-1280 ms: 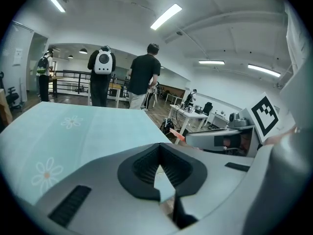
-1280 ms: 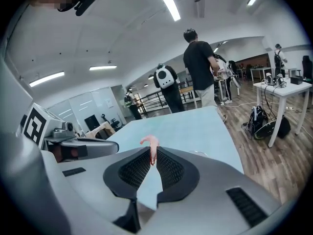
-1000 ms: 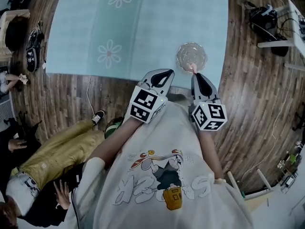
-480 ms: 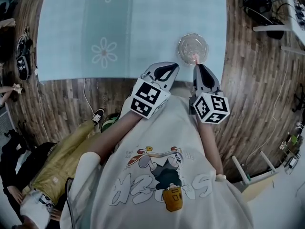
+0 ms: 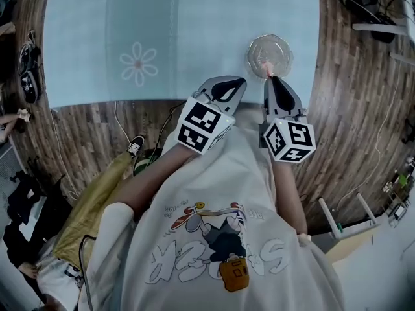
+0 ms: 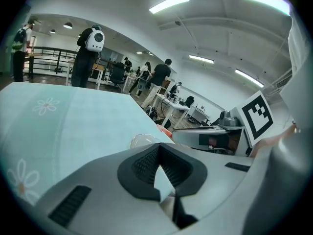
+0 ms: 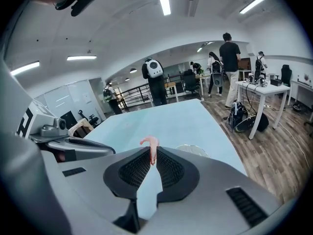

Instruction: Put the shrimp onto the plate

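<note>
A pink shrimp (image 7: 150,146) is pinched between the tips of my right gripper (image 7: 151,156), which is shut on it. In the head view the shrimp (image 5: 267,69) pokes out ahead of the right gripper (image 5: 272,78), over the near rim of a clear glass plate (image 5: 268,52) on the light blue tablecloth (image 5: 181,31). The plate (image 7: 193,151) shows just right of the jaws in the right gripper view. My left gripper (image 5: 231,83) hangs at the table's near edge, its jaws shut with nothing between them. The plate (image 6: 143,140) lies beyond it.
The tablecloth carries white flower prints (image 5: 138,64). Wood-plank floor (image 5: 353,102) surrounds the table, with cables and a white stand at the right. A seated person's legs and shoes (image 5: 134,149) are on the left. People stand by desks (image 7: 231,58) far behind the table.
The view has shifted, so the table and plate sit a little farther right and higher. Both grippers keep their grip and their places at the table's near edge, the shrimp still at the plate's near rim.
</note>
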`<state>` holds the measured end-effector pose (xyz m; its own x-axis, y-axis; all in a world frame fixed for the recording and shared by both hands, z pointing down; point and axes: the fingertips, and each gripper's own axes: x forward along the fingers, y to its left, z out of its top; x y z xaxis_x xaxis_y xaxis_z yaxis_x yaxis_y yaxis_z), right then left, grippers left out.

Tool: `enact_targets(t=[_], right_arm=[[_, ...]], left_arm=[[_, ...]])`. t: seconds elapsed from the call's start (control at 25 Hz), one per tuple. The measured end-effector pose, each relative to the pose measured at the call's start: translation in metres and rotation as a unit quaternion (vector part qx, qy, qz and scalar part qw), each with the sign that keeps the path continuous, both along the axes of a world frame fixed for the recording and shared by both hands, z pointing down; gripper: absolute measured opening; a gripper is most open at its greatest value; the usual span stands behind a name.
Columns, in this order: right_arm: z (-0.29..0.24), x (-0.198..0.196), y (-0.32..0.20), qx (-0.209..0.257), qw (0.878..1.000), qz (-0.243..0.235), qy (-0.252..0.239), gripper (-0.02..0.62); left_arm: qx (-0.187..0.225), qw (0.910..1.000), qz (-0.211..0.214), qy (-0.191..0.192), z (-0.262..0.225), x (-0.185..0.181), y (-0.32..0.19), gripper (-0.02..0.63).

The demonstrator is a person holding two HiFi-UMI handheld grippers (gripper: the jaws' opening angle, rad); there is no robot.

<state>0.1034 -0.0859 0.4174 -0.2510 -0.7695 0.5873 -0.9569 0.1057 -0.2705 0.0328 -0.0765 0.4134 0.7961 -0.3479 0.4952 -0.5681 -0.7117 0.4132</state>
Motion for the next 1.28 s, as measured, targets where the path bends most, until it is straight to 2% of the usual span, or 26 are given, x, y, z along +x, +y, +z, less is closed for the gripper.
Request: enact_targets(t=[0.24, 0.52, 0.92, 1.28], right_arm=[[0.024, 0.006, -0.001, -0.020, 1.000, -0.013, 0.000, 0.058], [0.047, 0.016, -0.006, -0.045, 0.999, -0.029, -0.002, 0.058], [0.079, 0.021, -0.017, -0.067, 0.997, -0.045, -0.005, 0.058], [0.107, 0.024, -0.024, -0.088, 0.994, -0.061, 0.000, 0.058]], left_arm=[[-0.007, 1.0000, -0.003, -0.005, 0.016, 0.012, -0.002, 0.008], [-0.043, 0.9988, -0.015, -0.017, 0.046, 0.020, 0.008, 0.007], [-0.064, 0.9961, -0.053, -0.029, 0.081, 0.008, -0.007, 0.007], [-0.083, 0.9945, -0.053, -0.035, 0.102, 0.017, -0.014, 0.008]])
